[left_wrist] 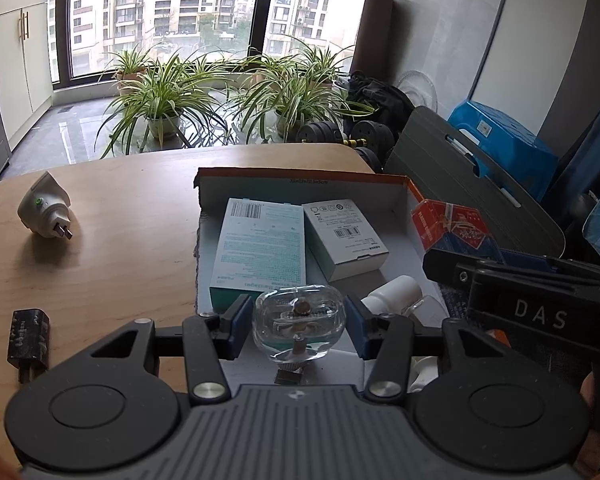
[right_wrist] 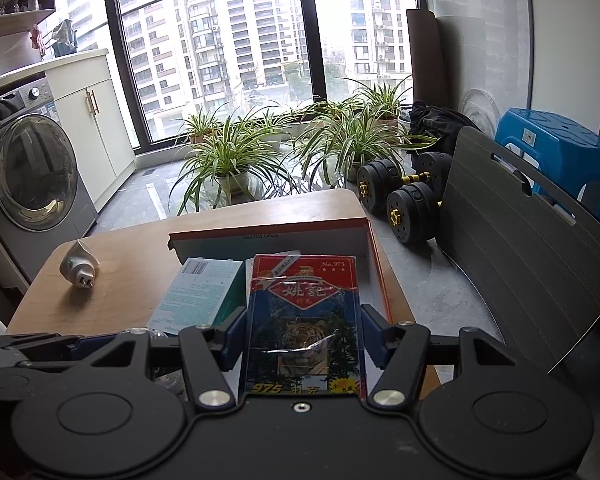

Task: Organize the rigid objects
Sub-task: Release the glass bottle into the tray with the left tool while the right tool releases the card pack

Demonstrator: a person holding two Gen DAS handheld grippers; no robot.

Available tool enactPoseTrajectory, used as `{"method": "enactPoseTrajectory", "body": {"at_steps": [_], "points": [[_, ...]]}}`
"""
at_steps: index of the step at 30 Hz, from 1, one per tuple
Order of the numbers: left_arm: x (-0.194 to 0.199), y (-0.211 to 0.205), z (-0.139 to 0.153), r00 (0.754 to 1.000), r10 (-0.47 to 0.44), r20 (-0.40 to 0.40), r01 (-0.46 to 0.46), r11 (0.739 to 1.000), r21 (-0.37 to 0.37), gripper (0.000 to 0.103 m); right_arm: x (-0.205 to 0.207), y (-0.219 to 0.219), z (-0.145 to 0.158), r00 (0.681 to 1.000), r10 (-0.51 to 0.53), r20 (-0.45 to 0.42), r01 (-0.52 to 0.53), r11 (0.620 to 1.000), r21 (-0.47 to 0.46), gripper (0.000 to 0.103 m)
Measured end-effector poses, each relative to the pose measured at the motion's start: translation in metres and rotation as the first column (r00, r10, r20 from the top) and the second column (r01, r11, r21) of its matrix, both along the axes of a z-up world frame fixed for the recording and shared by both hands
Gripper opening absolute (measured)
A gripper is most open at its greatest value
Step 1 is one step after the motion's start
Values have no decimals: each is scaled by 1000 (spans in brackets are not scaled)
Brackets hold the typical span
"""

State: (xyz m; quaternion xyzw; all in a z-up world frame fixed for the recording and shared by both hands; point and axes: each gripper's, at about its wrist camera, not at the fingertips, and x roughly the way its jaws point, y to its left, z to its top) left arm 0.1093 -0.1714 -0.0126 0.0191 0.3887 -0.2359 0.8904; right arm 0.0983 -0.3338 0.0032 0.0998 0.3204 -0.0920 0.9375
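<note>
My left gripper point(left_wrist: 298, 328) is shut on a clear plastic case point(left_wrist: 298, 322), its blue pads against both sides, low over the near end of an open cardboard box point(left_wrist: 300, 188). Inside the box lie a teal carton point(left_wrist: 260, 248), a white carton point(left_wrist: 344, 240) and a white bottle point(left_wrist: 396, 294). My right gripper point(right_wrist: 304, 332) is shut on a pack of playing cards with a tiger picture point(right_wrist: 304, 320), held above the box's right side point(right_wrist: 376, 272). On the wooden table point(left_wrist: 120, 240) a white plug adapter point(left_wrist: 46, 208) lies at the far left and a black charger point(left_wrist: 28, 336) at the near left.
Beyond the table stand several potted plants point(right_wrist: 236, 152) by the window, black dumbbells point(right_wrist: 400, 204), a grey board point(right_wrist: 520, 248) and a blue stool point(right_wrist: 560, 140) on the right. A washing machine point(right_wrist: 28, 176) sits on the left.
</note>
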Motion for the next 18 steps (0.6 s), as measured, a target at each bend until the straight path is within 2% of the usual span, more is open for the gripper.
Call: {"method": "enactPoseTrajectory", "body": {"at_steps": [5,9,13,14,15,18], "points": [[2,-6,-2,999,-47,-11,47,999,2,51,14,-2,3,1000,31,-5,-31,999,9,71],[5,-9,0,996,-84,-14,84,996,-26,53,27,-2,1,998,55,-22,-55,998,38,72],[6,-8,2,996,-88,-1,88,995,-41,73,38,-1,1,996,83,-29,-82,995,54,72],[7,-6,2,997,-83,-2,83,996,-43,74,41,-1,1,995,91,-29,-89,994,63,72],[7,-4,2,997,-71,-5,71,996,-45,76,43,-1,1,994,104,-20,-102,992,76,67],[7,7,3,999,-42,-5,41,998,-55,79,46,0,5,993,115,-5,-114,989,94,68]]}}
